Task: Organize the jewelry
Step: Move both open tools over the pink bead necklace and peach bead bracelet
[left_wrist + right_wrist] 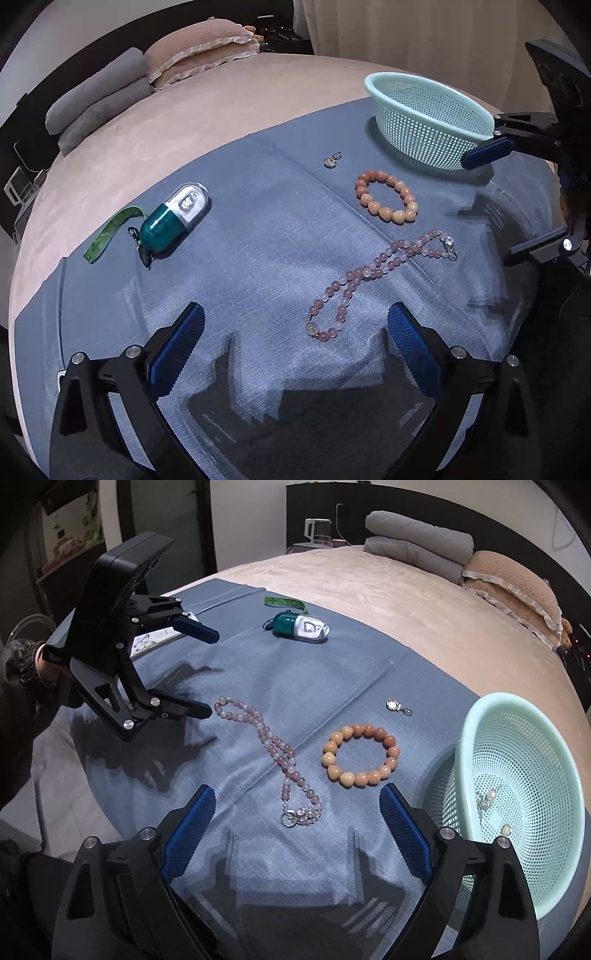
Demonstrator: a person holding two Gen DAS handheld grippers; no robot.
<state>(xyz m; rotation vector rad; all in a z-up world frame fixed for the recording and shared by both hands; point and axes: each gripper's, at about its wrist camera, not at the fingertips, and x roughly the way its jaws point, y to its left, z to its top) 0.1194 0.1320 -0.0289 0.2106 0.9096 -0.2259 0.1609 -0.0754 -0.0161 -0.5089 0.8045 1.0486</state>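
Both the left gripper (295, 334) and right gripper (297, 818) hang wide open over the blue cloth (240, 258), so pinching the pink bead necklace (275, 755) mid-strand probably carries it cleanest to the mint basket (476, 746).

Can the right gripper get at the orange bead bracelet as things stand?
Probably yes. The right gripper is open and empty, and the orange bead bracelet lies flat on the blue cloth just ahead of its fingers. The pink bead necklace and mint basket flank it without touching.
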